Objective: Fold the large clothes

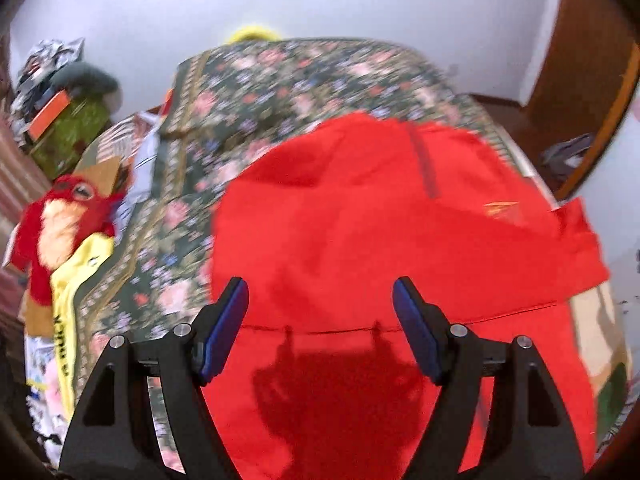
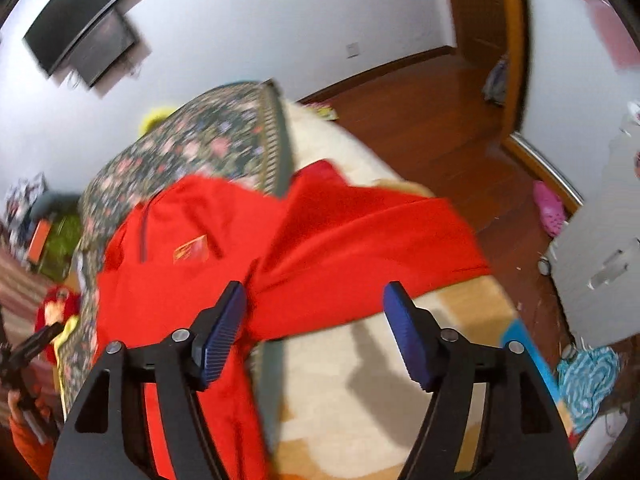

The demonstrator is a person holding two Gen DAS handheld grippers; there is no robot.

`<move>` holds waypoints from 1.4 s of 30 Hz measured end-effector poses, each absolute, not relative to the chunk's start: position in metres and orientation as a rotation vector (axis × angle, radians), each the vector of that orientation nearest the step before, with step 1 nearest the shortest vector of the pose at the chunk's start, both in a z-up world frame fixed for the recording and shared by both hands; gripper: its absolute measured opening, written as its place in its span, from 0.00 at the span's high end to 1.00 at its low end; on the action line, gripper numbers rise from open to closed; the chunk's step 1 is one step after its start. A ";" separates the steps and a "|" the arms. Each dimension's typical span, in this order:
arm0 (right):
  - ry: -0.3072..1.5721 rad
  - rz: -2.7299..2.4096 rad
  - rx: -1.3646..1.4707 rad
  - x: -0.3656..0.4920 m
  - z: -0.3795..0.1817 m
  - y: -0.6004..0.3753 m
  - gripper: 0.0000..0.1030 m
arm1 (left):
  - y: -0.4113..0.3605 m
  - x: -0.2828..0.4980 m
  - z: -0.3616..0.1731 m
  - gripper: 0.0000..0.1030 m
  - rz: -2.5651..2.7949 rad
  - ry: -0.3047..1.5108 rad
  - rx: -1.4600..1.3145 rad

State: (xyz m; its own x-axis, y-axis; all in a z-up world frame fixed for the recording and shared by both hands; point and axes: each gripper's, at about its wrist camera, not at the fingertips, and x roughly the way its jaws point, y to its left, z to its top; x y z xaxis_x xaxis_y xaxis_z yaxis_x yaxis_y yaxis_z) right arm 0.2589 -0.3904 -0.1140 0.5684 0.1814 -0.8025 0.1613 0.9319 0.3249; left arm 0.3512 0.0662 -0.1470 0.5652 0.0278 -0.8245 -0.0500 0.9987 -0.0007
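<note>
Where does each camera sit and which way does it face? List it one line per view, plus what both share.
Left wrist: rides behind the left tongs, angled down at the red garment on the floral bedspread; own body: only its open blue-padded fingers.
Right wrist: rides behind the right tongs, angled down at the garment's sleeve side, cream blanket and wood floor; the other tool shows at the lower left edge.
Shared: garment, bedspread, red plush toy.

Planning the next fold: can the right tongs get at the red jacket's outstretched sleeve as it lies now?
Probably yes. The right tongs stand open and empty just above the sleeve, which lies spread on the bed with nothing covering it.
</note>
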 end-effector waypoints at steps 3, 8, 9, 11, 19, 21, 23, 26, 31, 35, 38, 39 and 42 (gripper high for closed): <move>1.002 -0.034 0.448 0.263 -0.131 -0.415 0.34 | 0.045 0.353 -0.144 0.28 -0.012 0.945 -0.047; 1.094 -0.087 0.538 0.281 -0.176 -0.444 0.34 | 0.019 0.361 -0.154 0.28 -0.078 0.949 -0.107; 1.112 -0.094 0.554 0.286 -0.183 -0.446 0.34 | 0.015 0.363 -0.156 0.28 -0.086 0.954 -0.116; 1.141 -0.114 0.596 0.295 -0.199 -0.451 0.34 | 0.008 0.367 -0.164 0.28 -0.093 0.965 -0.120; 1.099 -0.174 0.789 0.311 -0.230 -0.476 0.31 | 0.004 0.379 -0.195 0.28 -0.062 1.022 -0.109; 1.078 -0.198 0.821 0.316 -0.235 -0.481 0.31 | 0.008 0.379 -0.201 0.28 -0.043 1.032 -0.115; 1.063 -0.236 0.857 0.321 -0.242 -0.487 0.31 | 0.013 0.379 -0.206 0.28 -0.041 1.043 -0.129; 1.042 -0.301 0.863 0.327 -0.241 -0.487 0.35 | 0.018 0.377 -0.209 0.28 -0.031 1.053 -0.140; 1.016 -0.350 0.741 0.335 -0.221 -0.475 0.78 | 0.029 0.367 -0.208 0.28 -0.014 1.047 -0.129; 0.936 -0.343 0.653 0.329 -0.191 -0.466 0.92 | 0.039 0.356 -0.200 0.28 0.003 1.024 -0.109; 0.848 -0.317 0.584 0.325 -0.155 -0.453 0.92 | 0.047 0.348 -0.192 0.28 0.009 0.999 -0.113; 0.813 -0.297 0.557 0.324 -0.138 -0.445 0.92 | 0.049 0.347 -0.190 0.28 0.009 0.993 -0.115; 0.724 -0.240 0.478 0.321 -0.094 -0.420 0.93 | 0.057 0.336 -0.181 0.28 0.014 0.963 -0.119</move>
